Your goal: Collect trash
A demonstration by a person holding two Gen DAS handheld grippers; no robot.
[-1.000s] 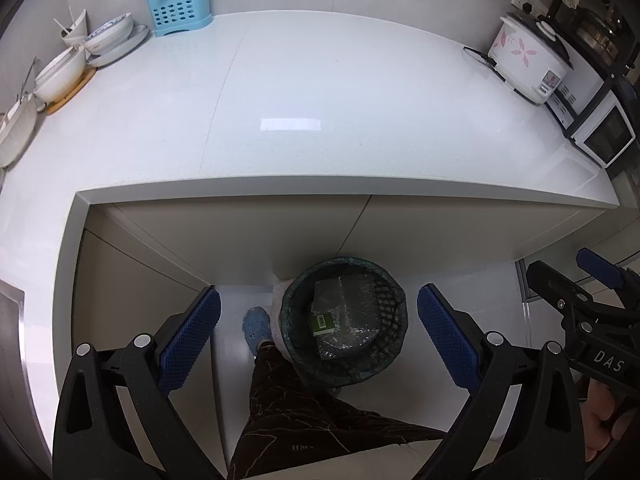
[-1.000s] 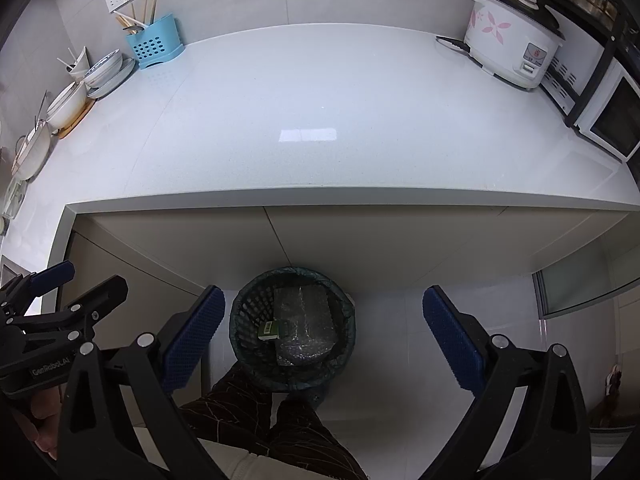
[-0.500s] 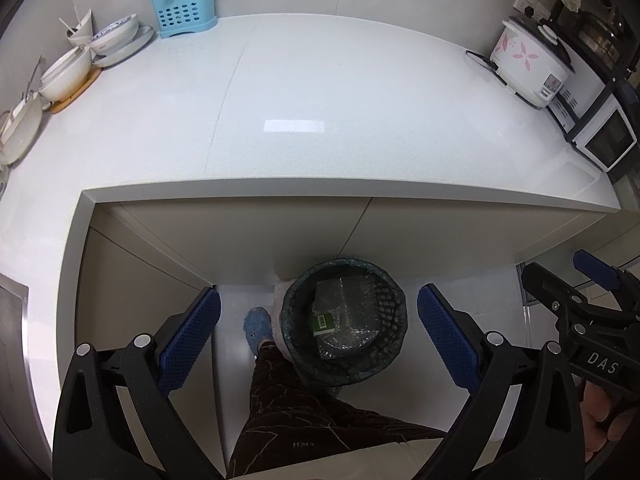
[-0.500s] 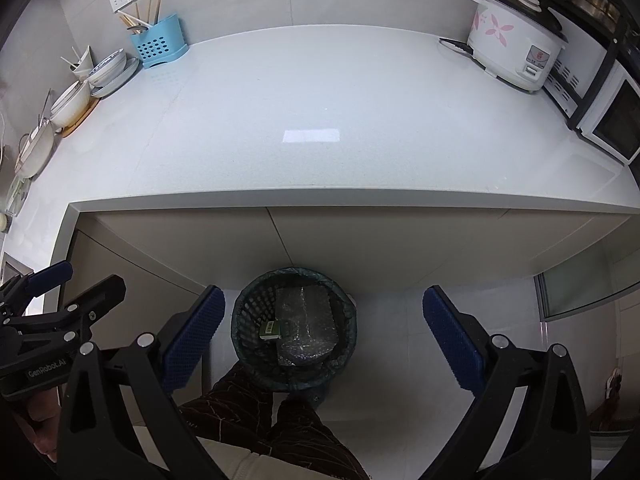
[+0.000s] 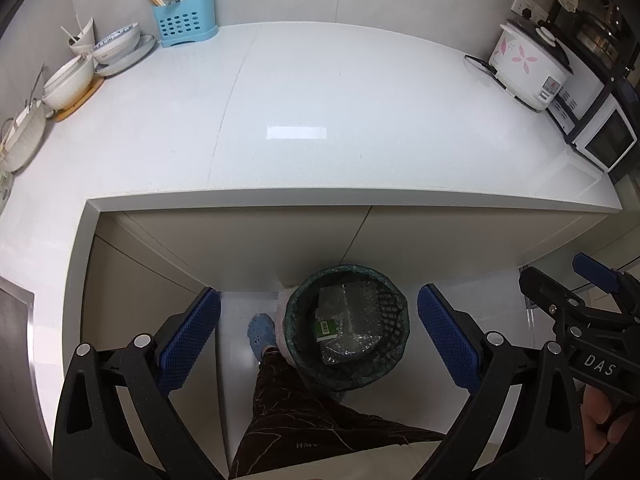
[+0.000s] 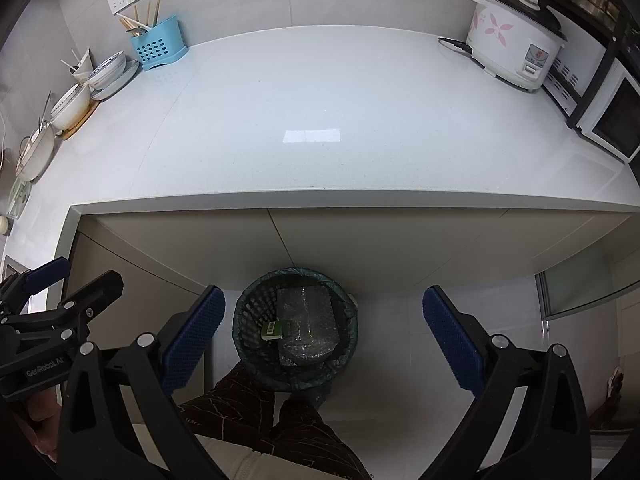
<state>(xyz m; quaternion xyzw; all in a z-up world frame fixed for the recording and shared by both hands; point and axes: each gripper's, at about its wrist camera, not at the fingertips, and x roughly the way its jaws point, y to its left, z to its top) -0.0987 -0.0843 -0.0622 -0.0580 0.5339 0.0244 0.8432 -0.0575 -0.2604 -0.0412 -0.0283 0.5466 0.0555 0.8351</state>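
A dark mesh trash bin (image 5: 394,334) (image 6: 246,334) stands on the floor under the counter edge. Inside it lie a bubble-wrap bundle (image 5: 354,322) (image 6: 306,326) and a small green packet (image 5: 326,328) (image 6: 273,330). My left gripper (image 5: 319,336) hangs open high above the bin, nothing between its blue pads. My right gripper (image 6: 324,334) is likewise open and empty, at about the same height. Each gripper shows at the edge of the other's view. The white countertop (image 5: 320,120) (image 6: 320,120) carries no loose trash.
Bowls and plates (image 5: 80,68) and a blue utensil holder (image 5: 184,20) line the counter's back left. A rice cooker (image 5: 528,68) and a small oven (image 5: 604,140) stand at the right. A person's patterned trouser leg (image 5: 300,408) and blue shoe (image 5: 260,330) are beside the bin.
Both views have tilted up slightly, showing more of the back wall and sockets. The bin, its contents and the open jaws are unchanged.
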